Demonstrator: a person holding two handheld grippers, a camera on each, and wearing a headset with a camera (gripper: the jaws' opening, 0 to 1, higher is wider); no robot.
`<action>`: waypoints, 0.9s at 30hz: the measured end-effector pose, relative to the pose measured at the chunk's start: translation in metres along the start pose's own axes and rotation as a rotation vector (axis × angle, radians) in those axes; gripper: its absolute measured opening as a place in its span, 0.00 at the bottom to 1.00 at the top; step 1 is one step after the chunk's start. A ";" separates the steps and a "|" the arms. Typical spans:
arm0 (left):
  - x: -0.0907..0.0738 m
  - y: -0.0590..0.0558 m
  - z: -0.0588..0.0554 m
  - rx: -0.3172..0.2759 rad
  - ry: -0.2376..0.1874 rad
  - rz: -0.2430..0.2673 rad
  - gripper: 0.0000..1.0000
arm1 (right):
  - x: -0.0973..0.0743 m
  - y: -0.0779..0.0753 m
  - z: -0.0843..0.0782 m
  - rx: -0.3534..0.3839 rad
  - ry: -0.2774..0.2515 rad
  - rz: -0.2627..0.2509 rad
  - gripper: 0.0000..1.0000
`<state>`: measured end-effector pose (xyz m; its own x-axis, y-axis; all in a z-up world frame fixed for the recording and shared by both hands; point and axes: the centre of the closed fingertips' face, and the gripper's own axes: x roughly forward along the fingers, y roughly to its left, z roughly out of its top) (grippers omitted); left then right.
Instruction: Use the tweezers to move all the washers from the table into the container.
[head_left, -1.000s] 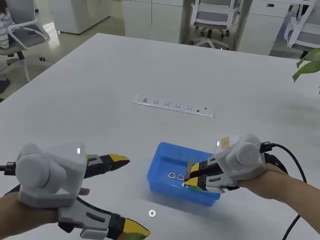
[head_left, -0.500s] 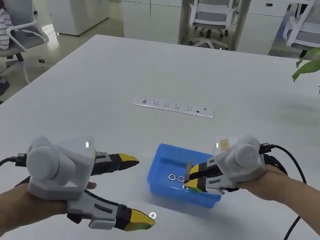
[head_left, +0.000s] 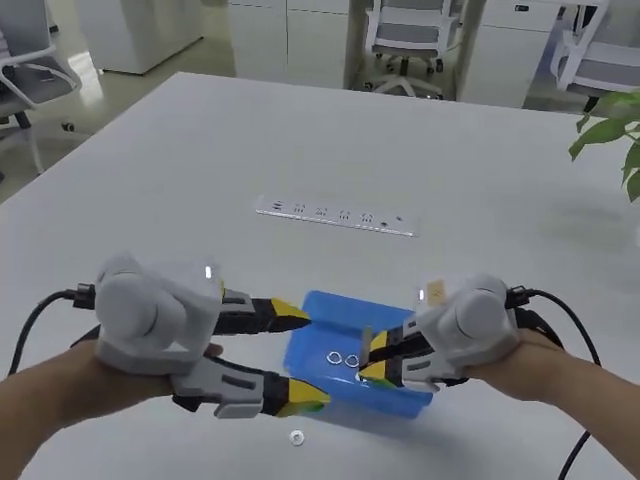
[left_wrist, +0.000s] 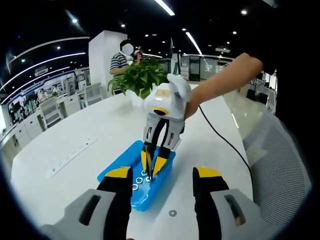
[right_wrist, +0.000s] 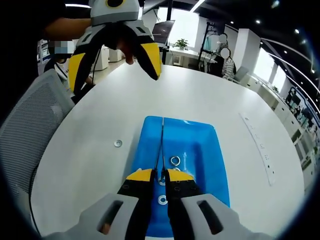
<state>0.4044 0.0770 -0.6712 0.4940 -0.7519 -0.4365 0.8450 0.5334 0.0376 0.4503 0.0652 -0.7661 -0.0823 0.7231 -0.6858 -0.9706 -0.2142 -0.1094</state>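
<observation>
A blue container (head_left: 392, 393) sits on the white table near its front edge, with washers (head_left: 342, 359) lying inside it. One more washer (head_left: 296, 437) lies on the table just in front of the container, also seen as the loose washer (right_wrist: 118, 143) and the loose washer (left_wrist: 172, 213). My right gripper (right_wrist: 160, 175) is shut on thin tweezers (right_wrist: 162, 142), whose tips hang over the container (right_wrist: 200, 145). My left gripper (head_left: 308, 356) stands open at the container's left end, nothing between its jaws. It faces the right gripper (left_wrist: 154, 161).
A white power strip (head_left: 333, 216) lies across the middle of the table. Green plant leaves (head_left: 610, 125) reach in at the far right. Office chairs (head_left: 405, 35) stand beyond the table's back edge. A black cable (head_left: 585, 345) trails from the right gripper.
My left gripper has moved right and forward, from the near left up to the container's left end, still open. The right gripper has stayed over the container with the tweezers.
</observation>
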 end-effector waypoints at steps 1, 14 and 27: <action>0.004 0.000 0.001 0.004 0.005 -0.010 0.52 | 0.000 0.000 0.000 -0.003 0.000 0.000 0.10; 0.031 0.014 0.001 0.098 0.044 -0.056 0.26 | 0.000 0.000 -0.001 -0.020 0.000 0.006 0.10; 0.049 0.016 0.008 0.143 0.049 -0.081 0.13 | 0.000 0.001 0.000 -0.033 0.002 0.009 0.10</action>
<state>0.4440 0.0457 -0.6848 0.4160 -0.7685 -0.4863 0.9037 0.4088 0.1271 0.4494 0.0649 -0.7663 -0.0909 0.7196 -0.6884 -0.9619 -0.2423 -0.1263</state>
